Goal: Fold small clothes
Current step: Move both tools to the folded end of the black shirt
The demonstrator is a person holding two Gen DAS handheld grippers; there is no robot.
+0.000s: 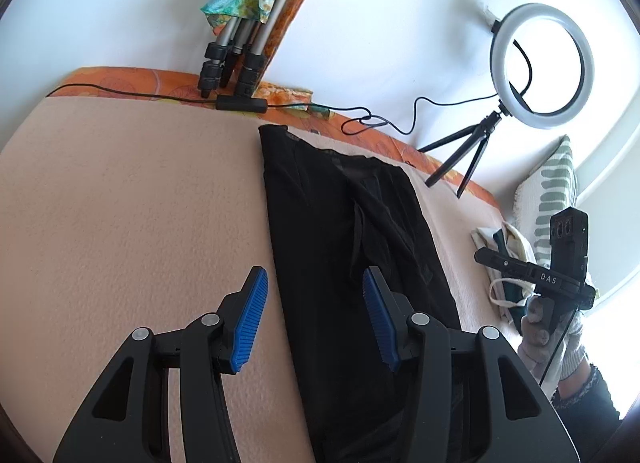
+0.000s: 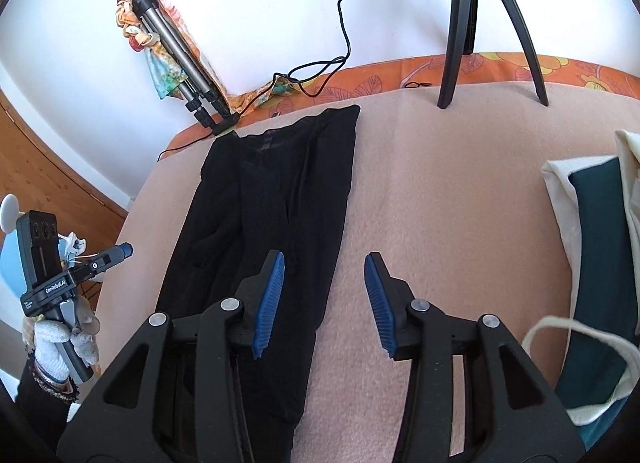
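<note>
Black garment (image 1: 352,247) spread long and narrow on the pink blanket (image 1: 132,199), far end close to the blanket's back edge by the orange floral border (image 1: 132,77), near end running under both tools toward the front edge. Laid out flat and lengthwise, probably to make a clean fold along or across the strip possible; some loose wrinkles and a strap-like fold near the middle.

Left gripper (image 1: 314,317) hovering with jaws wide apart, straddling the garment's left edge, holding nothing. Right gripper (image 2: 324,303) likewise spread open and empty, left pad over the garment's right edge, right pad over bare blanket. Likely poised to pinch opposite long edges at the near end.

Ring light (image 1: 542,65) on its small tripod at the back right corner, aimed at the work area. Cream and teal tote bag (image 2: 592,223) parked at the right edge, clear of the folding space.

Readable writing: "DAS" on the right tool's body, "GenRobot.AI" on the left tool's body.
</note>
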